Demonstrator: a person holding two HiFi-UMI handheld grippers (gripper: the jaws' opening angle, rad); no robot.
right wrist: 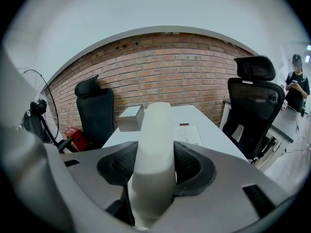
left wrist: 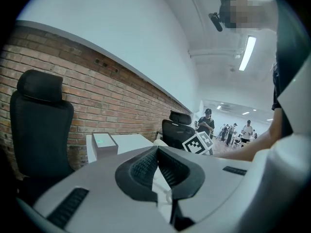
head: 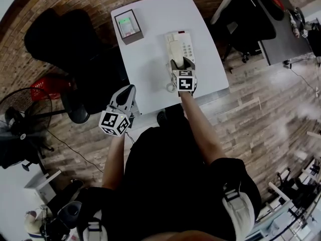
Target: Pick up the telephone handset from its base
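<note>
On the white table [head: 150, 74] lies the cream telephone base [head: 187, 46], its keypad showing. My right gripper [head: 181, 63] is shut on the cream handset [head: 173, 48], which points away from me over the base's left side. In the right gripper view the handset [right wrist: 154, 144] fills the gap between both black pads, and the base [right wrist: 188, 135] lies on the table beyond it. A coiled cord [head: 170, 87] hangs near the table's front edge. My left gripper [head: 129, 89] hovers off the table's front left corner, its jaws [left wrist: 158, 152] shut and holding nothing.
A small grey box with a green top [head: 128, 26] stands at the table's far left. Black office chairs stand to the left [head: 65, 39] and the far right [head: 251, 19]. A red crate [head: 45, 87] and a fan [head: 20, 109] are on the floor at left. People stand far off.
</note>
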